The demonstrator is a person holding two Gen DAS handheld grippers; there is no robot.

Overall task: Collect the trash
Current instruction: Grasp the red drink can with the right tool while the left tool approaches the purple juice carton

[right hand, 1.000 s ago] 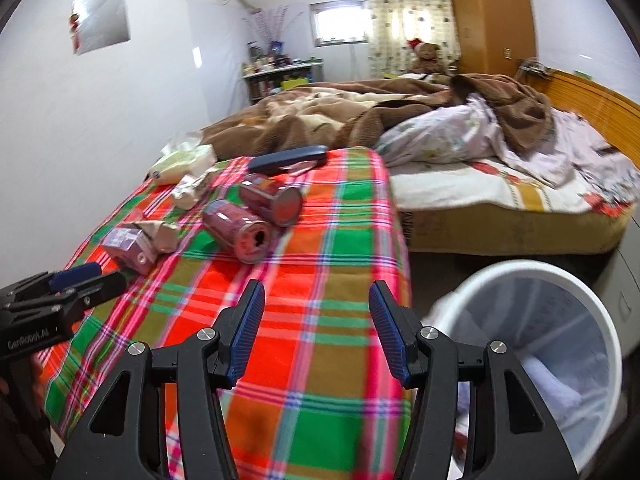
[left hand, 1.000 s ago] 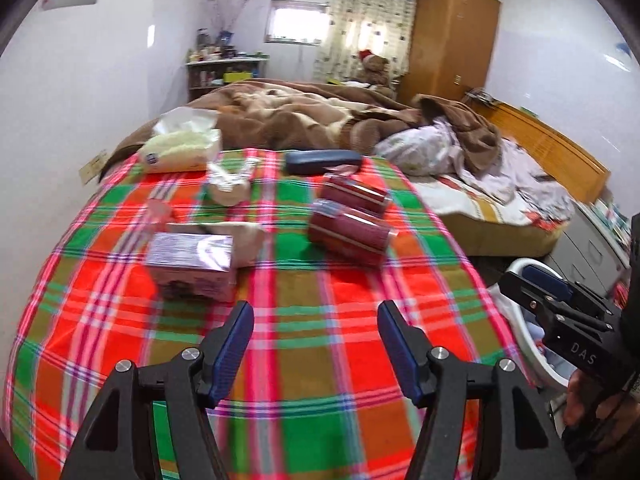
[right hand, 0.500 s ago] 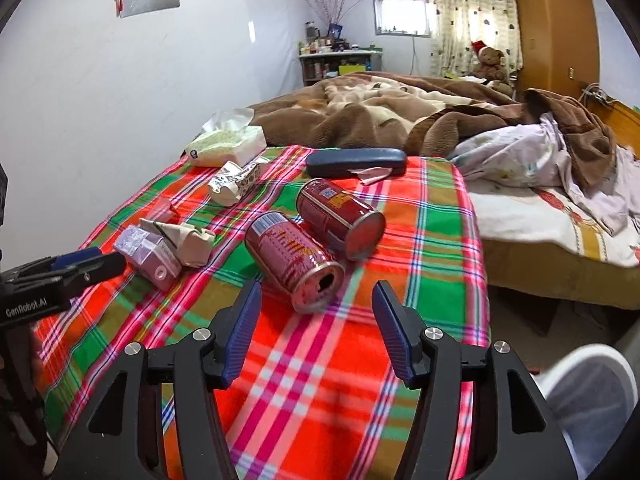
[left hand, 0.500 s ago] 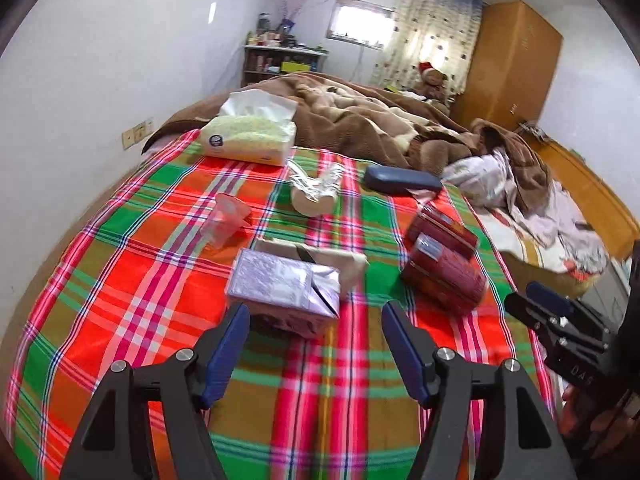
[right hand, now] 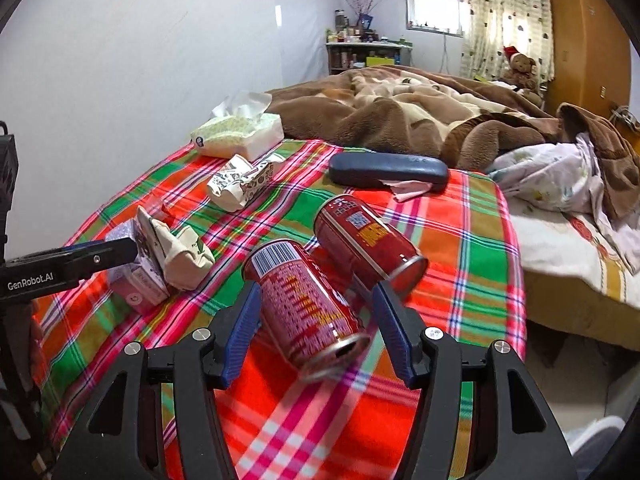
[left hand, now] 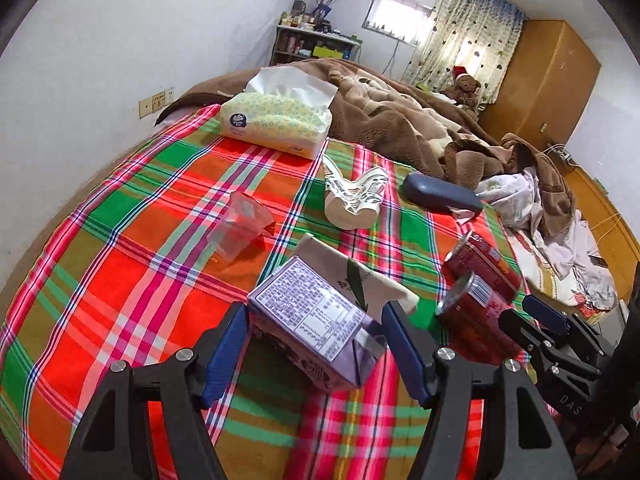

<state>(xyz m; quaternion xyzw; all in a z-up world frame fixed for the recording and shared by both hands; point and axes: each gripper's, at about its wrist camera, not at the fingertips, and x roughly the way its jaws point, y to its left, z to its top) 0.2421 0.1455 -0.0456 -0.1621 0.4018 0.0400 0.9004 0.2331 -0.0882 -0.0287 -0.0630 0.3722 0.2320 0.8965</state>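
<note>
Both claws are down over the plaid cloth (left hand: 120, 280) at once, and nothing is gripped yet. The left gripper (left hand: 314, 350) has its fingers spread either side of the purple carton (left hand: 316, 322), which lies on its side against a crumpled beige carton (left hand: 360, 276); the pads look close to its flanks but I would not call it clamped. The right gripper (right hand: 316, 328) is likewise apart, straddling the near red can (right hand: 308, 304), which lies tipped over with its mouth facing us. A second red can (right hand: 366, 246) lies just behind it, touching or nearly so. As for progress, I would judge this an early stage: everything in sight is on the cloth, including the clear plastic cup (left hand: 240, 228) and the squashed paper cup (left hand: 354, 198) further back. The tissue pack (left hand: 276, 124) and the dark case (left hand: 440, 196) are probably keepers, not trash. A sliver of white at the lower right of the right view may be a bin, but I cannot tell.
</note>
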